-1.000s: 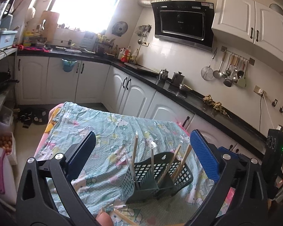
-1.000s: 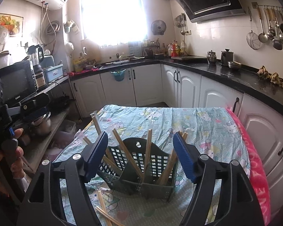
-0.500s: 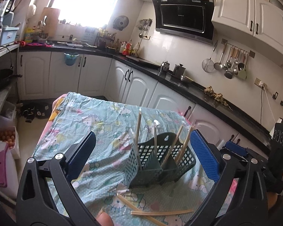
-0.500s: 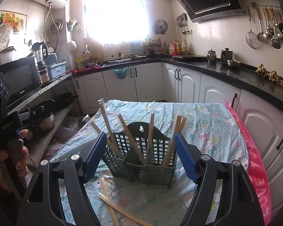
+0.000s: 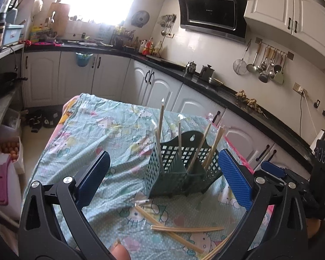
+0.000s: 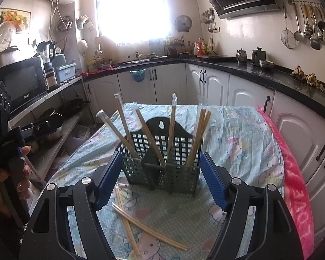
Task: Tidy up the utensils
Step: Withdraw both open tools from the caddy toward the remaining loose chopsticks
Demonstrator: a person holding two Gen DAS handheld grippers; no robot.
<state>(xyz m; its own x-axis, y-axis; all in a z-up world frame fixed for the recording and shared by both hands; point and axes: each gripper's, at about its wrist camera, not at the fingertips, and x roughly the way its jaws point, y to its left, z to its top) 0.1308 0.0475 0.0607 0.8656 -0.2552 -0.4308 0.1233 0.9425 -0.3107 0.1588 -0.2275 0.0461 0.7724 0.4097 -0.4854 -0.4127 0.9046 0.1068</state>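
Standing on the patterned tablecloth [image 6: 238, 134], a dark green utensil basket [image 6: 162, 164] is seen holding upright chopsticks [image 6: 197, 138]; loose chopsticks [image 6: 140, 227] are scattered just before it, while the left gripper [image 5: 164, 182] and right gripper [image 6: 160, 179] are held spread wide, empty

Loose chopsticks [image 6: 140, 223] lie before the caddy [image 6: 162, 169].

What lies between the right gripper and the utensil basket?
Loose chopsticks on the tablecloth, before the basket and the open right gripper, in the right wrist view.
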